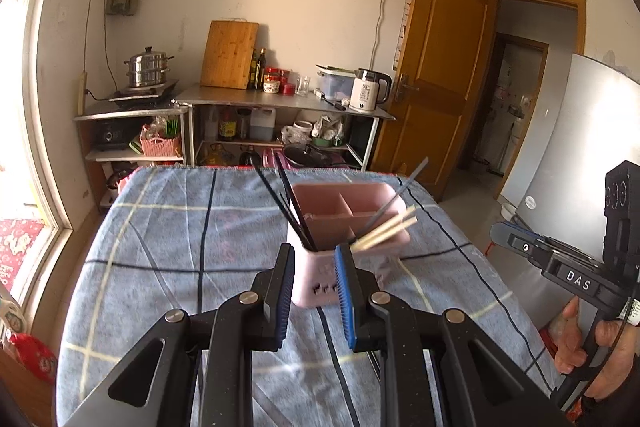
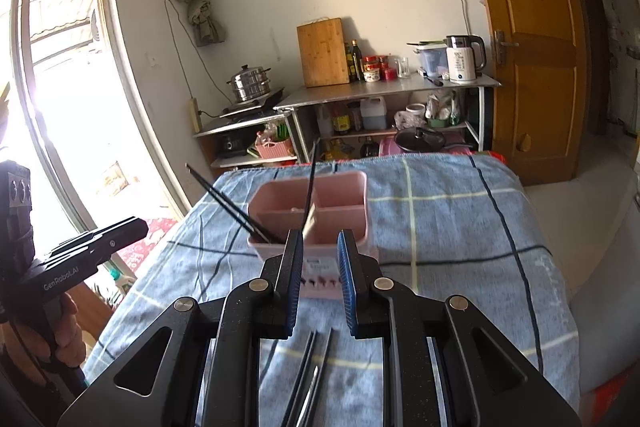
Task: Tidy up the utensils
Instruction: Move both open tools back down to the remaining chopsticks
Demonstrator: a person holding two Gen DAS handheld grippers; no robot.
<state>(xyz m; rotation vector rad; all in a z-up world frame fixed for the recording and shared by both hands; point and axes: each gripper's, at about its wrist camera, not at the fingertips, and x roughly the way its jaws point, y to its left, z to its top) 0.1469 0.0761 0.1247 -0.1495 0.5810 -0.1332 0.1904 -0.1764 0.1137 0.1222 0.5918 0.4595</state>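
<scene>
Nearest to me, at the bottom centre of the right wrist view, a few dark utensils (image 2: 310, 379) lay flat on the blue checked cloth (image 2: 440, 227), showing between the arms of the right gripper (image 2: 319, 283). I took them for chopsticks with something silvery among them, though the tool hid most of their length. They looked like what was left to put away.

Both tools were empty. The right gripper's jaws stood a narrow way apart with nothing between them, and the left gripper (image 1: 314, 291), bottom centre of its own view, stood the same, its blue pads bare.

Just past both sets of fingertips, mid-frame, sat the pink utensil holder (image 1: 348, 227), divided into compartments. Dark chopsticks (image 1: 294, 211) leaned out of its near left corner toward the upper left, and pale wooden chopsticks (image 1: 386, 231) with one dark stick (image 1: 400, 193) leaned out to the right. So part of the sorting seemed done.

Whether the far compartments held anything I could not tell. Beyond the table, in the upper middle of the frame, stood the metal shelf (image 1: 280, 103) with a kettle and cutting board.
</scene>
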